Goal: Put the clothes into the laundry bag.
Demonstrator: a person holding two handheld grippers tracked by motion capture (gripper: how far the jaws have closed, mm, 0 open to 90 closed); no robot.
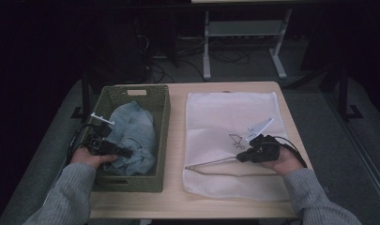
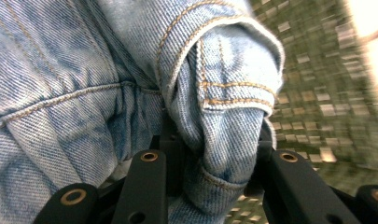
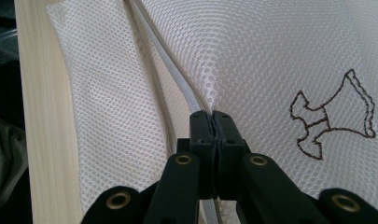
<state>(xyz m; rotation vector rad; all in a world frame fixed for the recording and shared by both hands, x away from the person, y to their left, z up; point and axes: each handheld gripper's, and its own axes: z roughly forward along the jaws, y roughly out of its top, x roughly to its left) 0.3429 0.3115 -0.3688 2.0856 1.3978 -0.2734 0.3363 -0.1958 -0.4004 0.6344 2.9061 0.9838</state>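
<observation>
**Denim Gripped in the Basket, Mesh Bag Pinched at Its Opening**

While the right gripper (image 1: 244, 155) rests on the white mesh laundry bag (image 1: 225, 117), the left gripper (image 1: 124, 152) reaches into the green woven basket (image 1: 162, 136) on the left half of the wooden table (image 1: 176, 197). In the left gripper view, a folded cuff of the light blue denim garment (image 2: 224, 121) sits between the two black jaws, which stand partly closed and press on the fold from both sides. The high view shows the garment (image 1: 133, 136) crumpled inside the basket, with the person's left hand (image 1: 89, 158) just at the basket's left wall.

The mesh bag lies flat on the right half of the table, just beside the basket. In the right gripper view (image 3: 212, 116), the jaws meet tightly with a thin layer of mesh (image 3: 270, 56) caught between their tips, close to the pale zipper band (image 3: 175, 74) that runs along the bag's opening. A small brown embroidered dog outline (image 3: 333, 119) shows on the mesh to the right of the jaws. In the high view the bag's near edge lifts slightly where the gripper pinches it, and the person's right hand (image 1: 284, 161) sits near the table's right edge.
</observation>
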